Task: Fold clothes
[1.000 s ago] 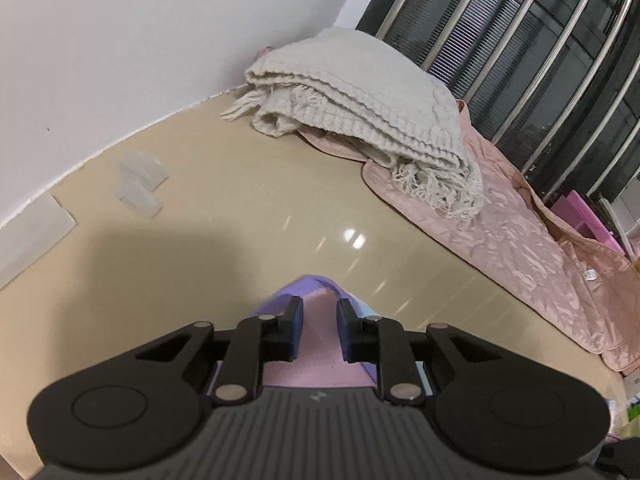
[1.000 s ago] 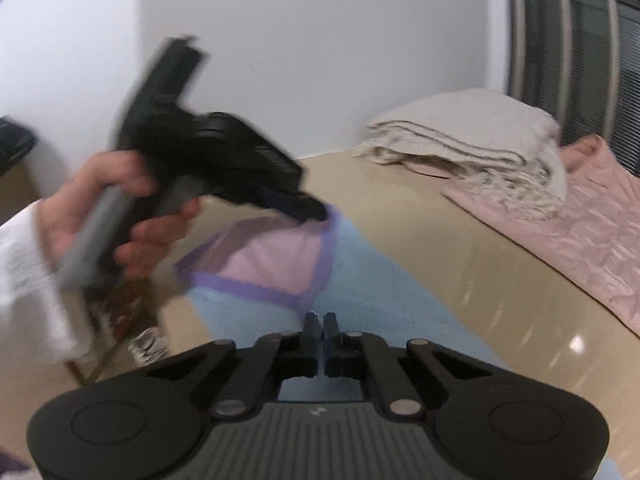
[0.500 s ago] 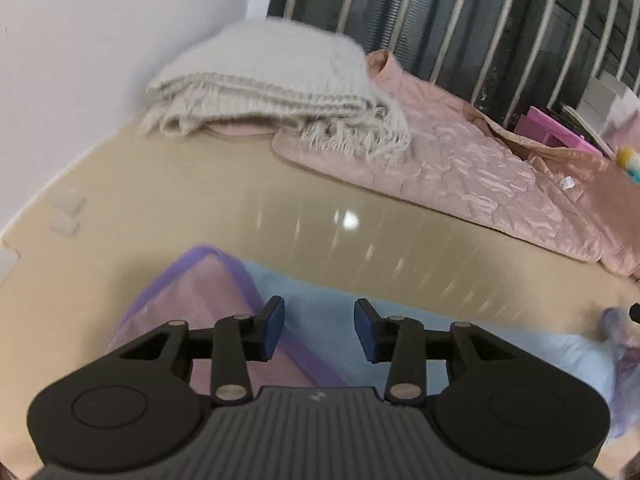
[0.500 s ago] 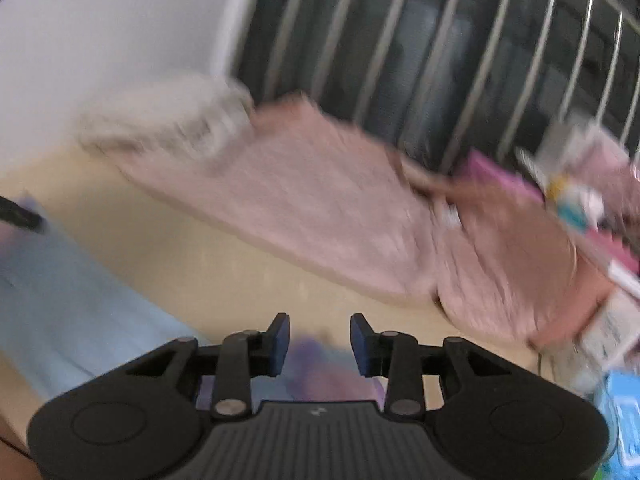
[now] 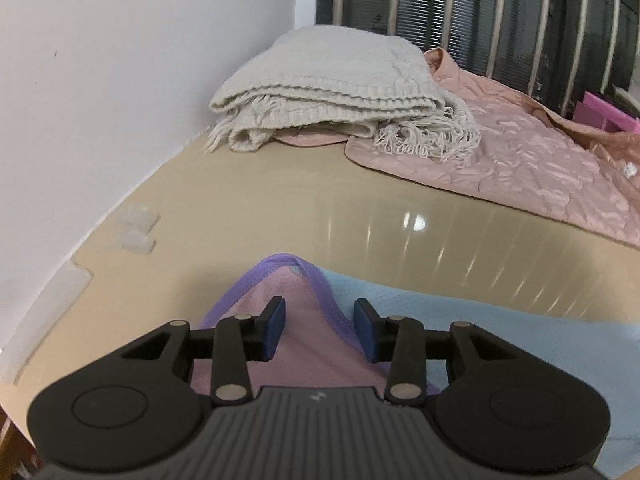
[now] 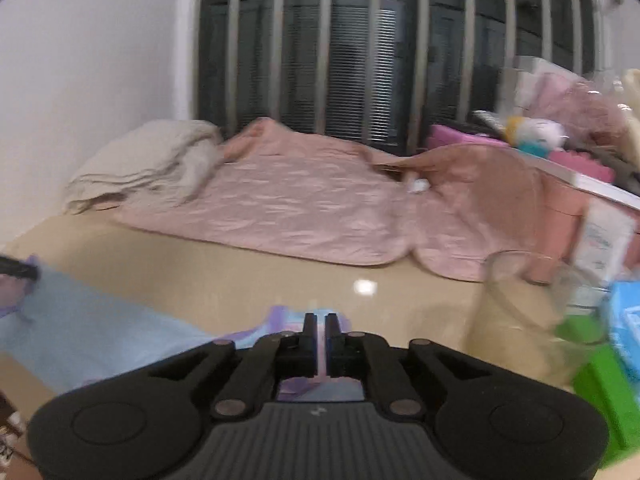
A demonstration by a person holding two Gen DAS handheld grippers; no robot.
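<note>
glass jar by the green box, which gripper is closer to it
Right. The right gripper sits just left of the glass jar; the left gripper is over the garment's purple-edged end, jar out of its view.

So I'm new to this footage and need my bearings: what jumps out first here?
The pale blue garment with its purple-edged pink part lies on the beige table, under the open left tongs. The right tongs are nearly closed over its other end. Behind, a cream fringed blanket sits on a pink quilt before dark window bars.

garment (image 5: 460,320) | light blue, purple trim, pink lining | spread flat on beige table (image 5: 260,208), one corner turned up
</note>
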